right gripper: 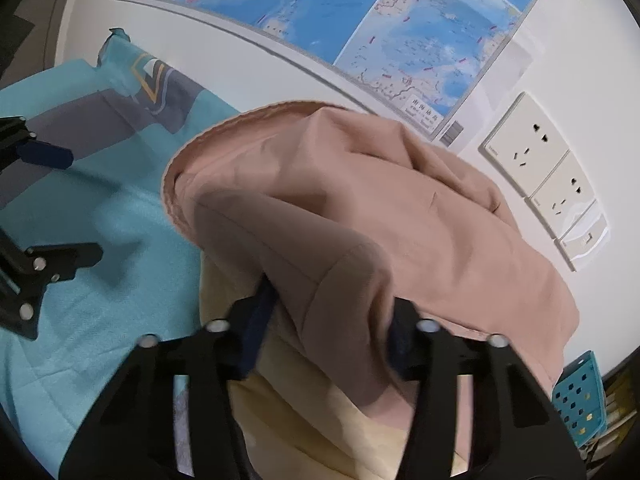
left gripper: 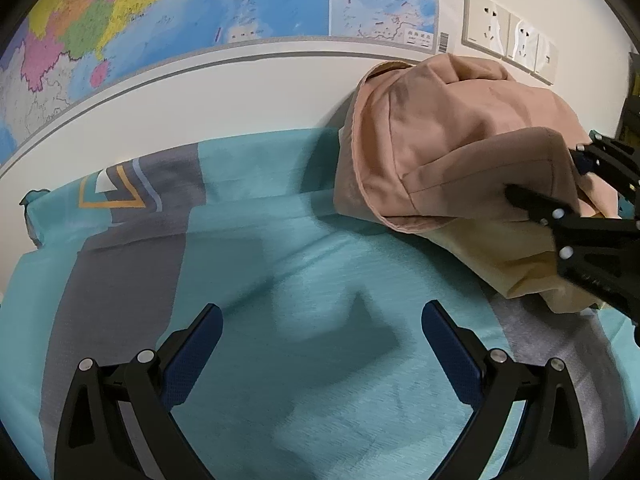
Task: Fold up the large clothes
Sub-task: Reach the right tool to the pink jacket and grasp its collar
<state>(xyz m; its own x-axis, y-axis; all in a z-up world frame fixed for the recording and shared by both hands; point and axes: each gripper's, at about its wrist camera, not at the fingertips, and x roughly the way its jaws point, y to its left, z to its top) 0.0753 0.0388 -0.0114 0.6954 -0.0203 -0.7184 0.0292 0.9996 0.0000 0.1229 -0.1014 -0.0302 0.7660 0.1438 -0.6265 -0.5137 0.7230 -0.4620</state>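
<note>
A bulky pink garment (left gripper: 460, 128) (right gripper: 360, 200) lies heaped against the wall at the right of the bed. A pale yellow garment (left gripper: 512, 252) (right gripper: 304, 412) lies under it. My right gripper (right gripper: 332, 312) (left gripper: 548, 176) is shut on a thick fold of the pink cloth, which fills the gap between its blue pads. My left gripper (left gripper: 322, 312) (right gripper: 76, 204) hovers open over the teal and grey bed sheet (left gripper: 280, 240) (right gripper: 100, 300), left of the heap, with nothing between its fingers.
A white wall runs right behind the bed, with a big map (left gripper: 160, 20) and a row of sockets (left gripper: 508, 32) (right gripper: 540, 160) on it. A teal perforated basket (right gripper: 580, 400) stands at the right edge. The sheet left of the heap is flat.
</note>
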